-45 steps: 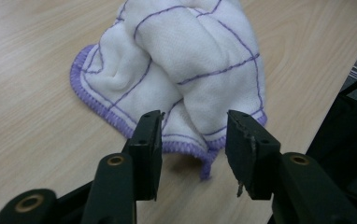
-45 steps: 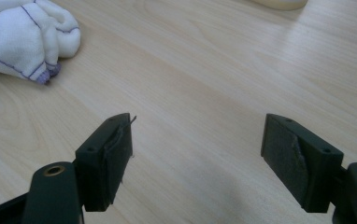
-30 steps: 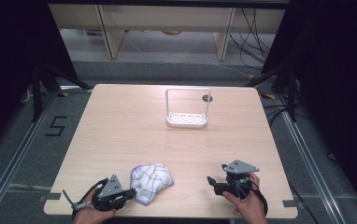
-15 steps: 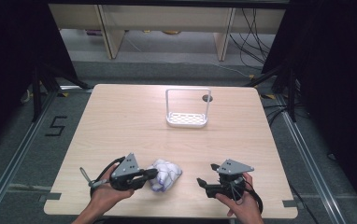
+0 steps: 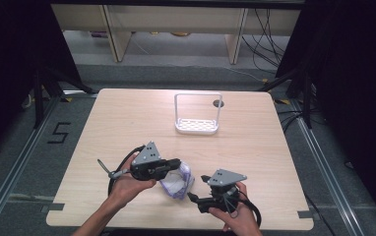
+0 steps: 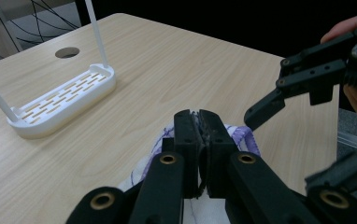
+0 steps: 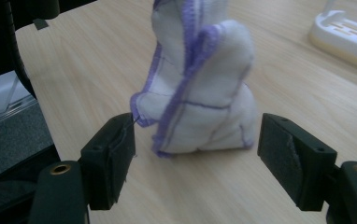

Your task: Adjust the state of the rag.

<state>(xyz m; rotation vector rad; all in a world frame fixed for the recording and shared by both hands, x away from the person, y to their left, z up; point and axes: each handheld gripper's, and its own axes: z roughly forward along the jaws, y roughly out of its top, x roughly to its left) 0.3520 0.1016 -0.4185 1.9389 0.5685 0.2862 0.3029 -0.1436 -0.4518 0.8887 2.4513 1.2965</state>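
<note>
While cloth-clamped (image 5: 176, 181), left tongs (image 5: 178, 164).

One sign is showing that can be read: a big number "5" (image 5: 58, 132). It is sitting on the grey floor (image 5: 23, 162), just to the left of the table (image 5: 127, 118), in dark strokes. No other words, labels or brand names are showing clearly enough to read on anything else.

Light wooden table (image 5: 127, 123) with white rack (image 5: 197, 127) and cloth (image 5: 177, 181).
</note>
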